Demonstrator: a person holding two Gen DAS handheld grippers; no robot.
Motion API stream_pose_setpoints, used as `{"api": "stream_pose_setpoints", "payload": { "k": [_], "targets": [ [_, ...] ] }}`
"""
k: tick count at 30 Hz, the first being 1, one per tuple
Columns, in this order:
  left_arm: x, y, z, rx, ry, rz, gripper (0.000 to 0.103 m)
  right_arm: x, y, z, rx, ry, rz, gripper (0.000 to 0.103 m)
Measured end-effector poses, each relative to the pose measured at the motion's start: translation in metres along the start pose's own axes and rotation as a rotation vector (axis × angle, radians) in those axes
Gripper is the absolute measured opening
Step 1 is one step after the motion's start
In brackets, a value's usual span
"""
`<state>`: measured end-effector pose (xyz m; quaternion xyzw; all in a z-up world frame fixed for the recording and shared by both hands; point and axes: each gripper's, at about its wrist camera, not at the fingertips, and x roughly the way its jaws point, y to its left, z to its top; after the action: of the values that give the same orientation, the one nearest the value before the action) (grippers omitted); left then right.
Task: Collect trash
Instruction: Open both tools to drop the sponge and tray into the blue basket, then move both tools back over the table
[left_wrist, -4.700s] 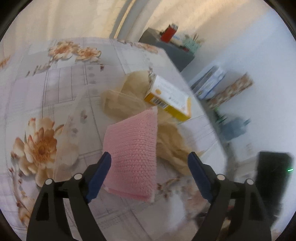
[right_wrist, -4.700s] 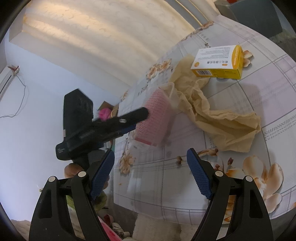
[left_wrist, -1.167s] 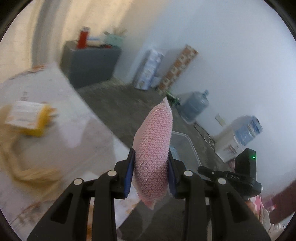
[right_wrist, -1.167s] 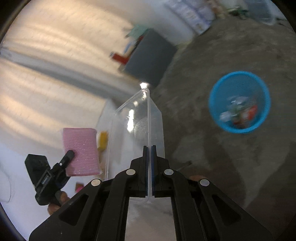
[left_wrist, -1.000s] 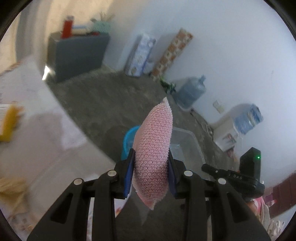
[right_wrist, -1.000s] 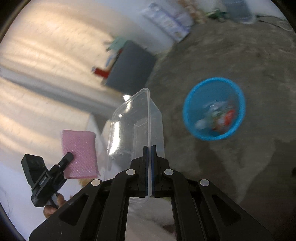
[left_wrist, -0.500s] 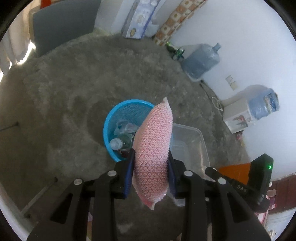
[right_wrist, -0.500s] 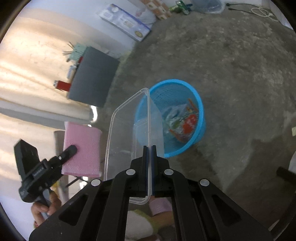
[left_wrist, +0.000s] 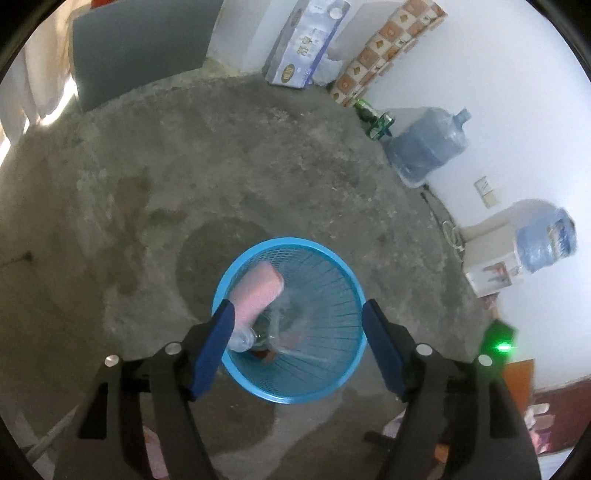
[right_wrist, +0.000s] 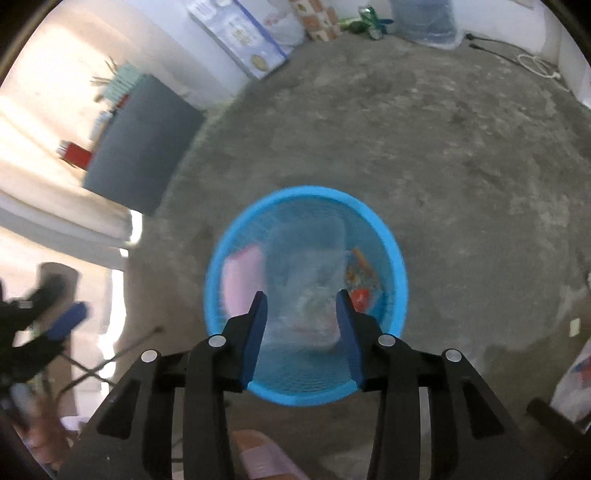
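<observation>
Left wrist view: blue mesh basket (left_wrist: 291, 391) on concrete floor (left_wrist: 147, 166) holds pink sponge (left_wrist: 256, 293) against left wall, plastic bottle (left_wrist: 242, 338), wrappers. Clear plastic container (right_wrist: 306, 266) inside too, blurred. Left gripper (left_wrist: 297, 347) above basket, pointing steeply down, fingers just spread wide, empty. Right gripper (right_wrist: 301, 334) likewise, fingers just parted, gap narrower, nothing gripped.

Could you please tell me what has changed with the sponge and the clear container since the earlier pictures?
Both jaws have just been opening. The left gripper let go of the pink sponge and the right gripper released the clear container; both now lie inside the blue basket. The basket stands on the floor as before.
</observation>
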<state>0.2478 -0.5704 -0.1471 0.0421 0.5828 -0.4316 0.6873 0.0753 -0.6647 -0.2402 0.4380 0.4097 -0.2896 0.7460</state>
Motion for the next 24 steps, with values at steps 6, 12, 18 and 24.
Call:
{"api": "stream_pose_setpoints", "payload": {
  "k": [6, 12, 18, 24],
  "targets": [
    [-0.013, 0.019, -0.002, -0.055, -0.019, -0.015, 0.069, -0.005, -0.005, -0.009, 0.001, -0.003, -0.015, 0.039],
    [-0.038, 0.015, -0.012, -0.058, -0.029, -0.035, 0.069, -0.039, -0.008, -0.019, 0.010, -0.043, 0.010, 0.039],
    [-0.110, 0.014, -0.040, -0.072, -0.142, -0.142, 0.069, -0.093, 0.003, -0.037, -0.016, -0.093, 0.057, 0.048],
    [-0.197, 0.021, -0.101, -0.001, -0.254, -0.150, 0.071, -0.135, 0.026, -0.070, -0.067, -0.088, 0.120, 0.066]
  ]
}}
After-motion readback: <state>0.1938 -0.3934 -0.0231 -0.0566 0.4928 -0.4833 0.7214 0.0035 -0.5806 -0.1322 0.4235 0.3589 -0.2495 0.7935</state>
